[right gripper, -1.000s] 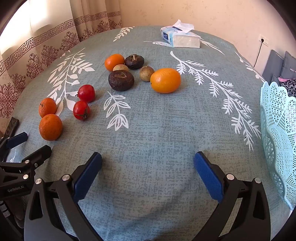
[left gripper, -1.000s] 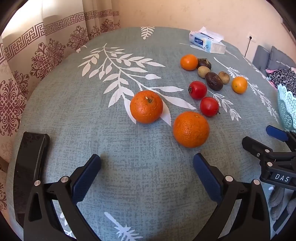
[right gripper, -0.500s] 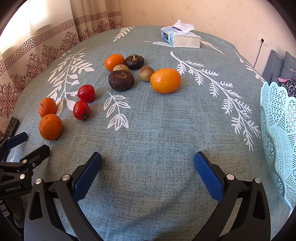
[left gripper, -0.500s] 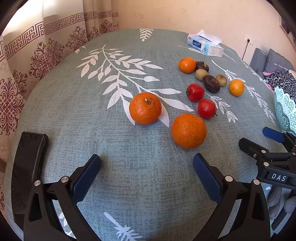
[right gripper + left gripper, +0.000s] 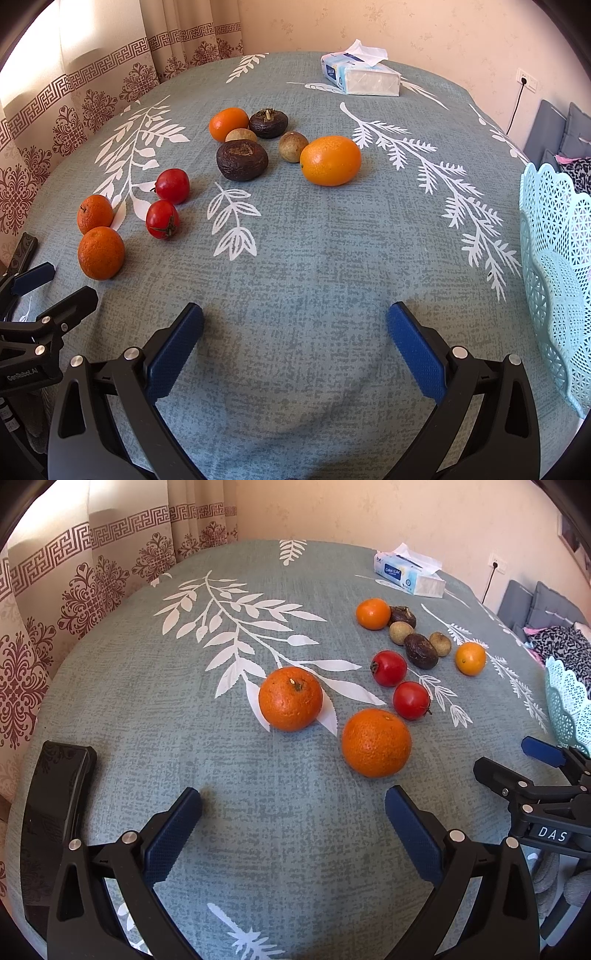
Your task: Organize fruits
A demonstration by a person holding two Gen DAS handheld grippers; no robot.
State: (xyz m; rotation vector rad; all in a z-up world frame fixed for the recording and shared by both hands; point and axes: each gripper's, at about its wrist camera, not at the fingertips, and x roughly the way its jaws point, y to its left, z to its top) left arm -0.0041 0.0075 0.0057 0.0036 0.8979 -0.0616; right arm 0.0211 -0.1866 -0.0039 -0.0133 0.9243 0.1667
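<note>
Two big oranges [image 5: 290, 698] [image 5: 376, 742] lie just ahead of my left gripper [image 5: 293, 812], which is open and empty above the cloth. Behind them lie two red tomatoes [image 5: 388, 667] [image 5: 411, 700], two dark wrinkled fruits [image 5: 242, 159], small brown fruits [image 5: 293, 146], a small orange [image 5: 228, 123] and a yellow-orange citrus [image 5: 330, 160]. My right gripper [image 5: 294, 328] is open and empty, well short of the fruit. The turquoise lattice basket [image 5: 557, 273] stands at the right edge.
A tissue box [image 5: 362, 75] sits at the far end of the round table with its grey-green leaf-patterned cloth [image 5: 332, 240]. A black phone [image 5: 55, 812] lies at the near left edge. Curtains hang at the left, a grey sofa at the right.
The left wrist view has drawn back and tilted up a little, so the fruits sit slightly lower and farther right. The right gripper has barely moved. Both stay open.
</note>
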